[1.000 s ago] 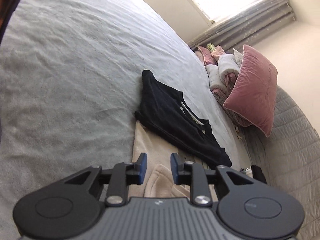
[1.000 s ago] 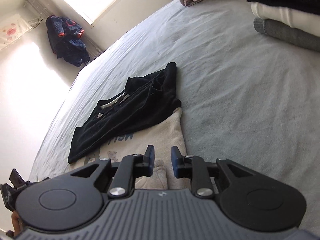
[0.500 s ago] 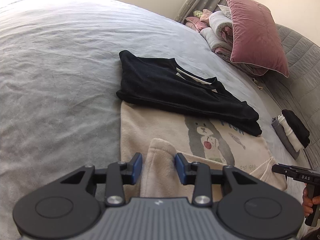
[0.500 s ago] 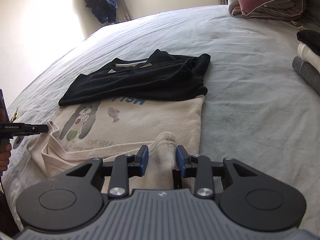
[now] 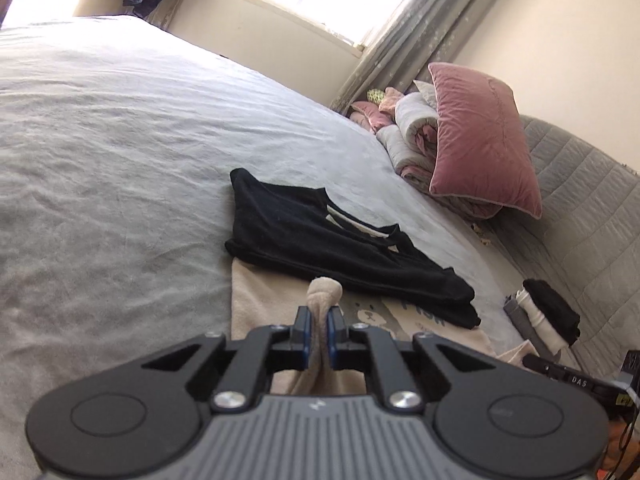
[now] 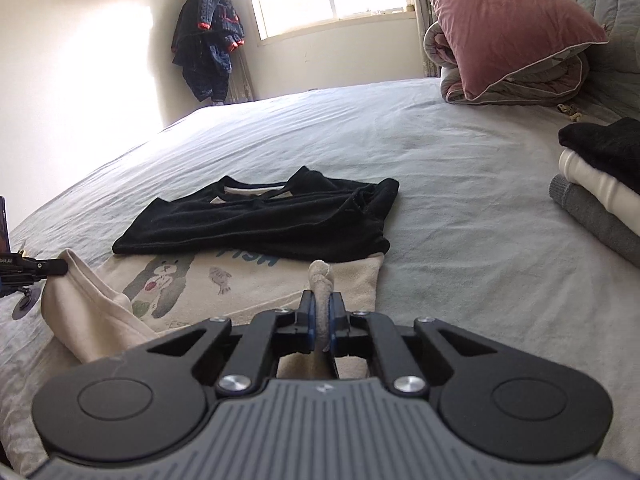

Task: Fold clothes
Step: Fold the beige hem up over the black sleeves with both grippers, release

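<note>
A cream sweatshirt with a bear print (image 5: 264, 300) (image 6: 248, 284) lies on the grey bed, its upper part black and folded over (image 5: 320, 252) (image 6: 272, 220). My left gripper (image 5: 318, 326) is shut on a bunched fold of the cream hem, which sticks up between the blue pads. My right gripper (image 6: 322, 312) is shut on another bunch of the same hem. Both hold the near edge lifted a little. The left gripper also shows at the left edge of the right wrist view (image 6: 36, 270), with cream cloth hanging from it.
A pink pillow (image 5: 480, 140) (image 6: 504, 24) leans on rolled bedding by the grey headboard. A stack of folded clothes (image 5: 548, 320) (image 6: 600, 188) sits on the bed to the right. A dark jacket (image 6: 208, 40) hangs by the window. Grey bedsheet (image 5: 100, 160) spreads to the left.
Both grippers have closed on the cream hem, which lay between their open jaws before, and have raised it slightly. Both views have tilted upward.
</note>
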A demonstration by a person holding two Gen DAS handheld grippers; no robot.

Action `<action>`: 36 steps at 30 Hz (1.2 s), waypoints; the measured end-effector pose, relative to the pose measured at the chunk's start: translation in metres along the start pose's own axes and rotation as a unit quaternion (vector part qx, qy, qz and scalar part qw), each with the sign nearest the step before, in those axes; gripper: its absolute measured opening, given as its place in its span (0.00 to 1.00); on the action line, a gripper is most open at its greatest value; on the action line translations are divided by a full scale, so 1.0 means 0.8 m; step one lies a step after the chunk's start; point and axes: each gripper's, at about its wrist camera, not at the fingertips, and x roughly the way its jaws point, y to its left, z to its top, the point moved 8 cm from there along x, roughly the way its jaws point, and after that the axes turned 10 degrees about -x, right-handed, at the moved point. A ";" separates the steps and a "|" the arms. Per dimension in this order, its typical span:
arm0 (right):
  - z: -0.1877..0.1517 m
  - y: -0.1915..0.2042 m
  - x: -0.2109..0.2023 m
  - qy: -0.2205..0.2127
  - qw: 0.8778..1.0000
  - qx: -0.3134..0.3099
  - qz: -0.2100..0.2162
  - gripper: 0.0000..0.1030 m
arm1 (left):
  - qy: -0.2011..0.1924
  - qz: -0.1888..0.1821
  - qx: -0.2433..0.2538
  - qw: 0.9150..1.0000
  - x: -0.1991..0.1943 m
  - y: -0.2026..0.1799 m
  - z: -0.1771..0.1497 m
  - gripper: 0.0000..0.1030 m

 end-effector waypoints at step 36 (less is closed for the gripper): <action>0.030 -0.014 0.066 -0.048 0.994 0.011 -0.093 0.06 | -0.090 0.110 0.004 0.990 0.071 0.022 0.027 0.09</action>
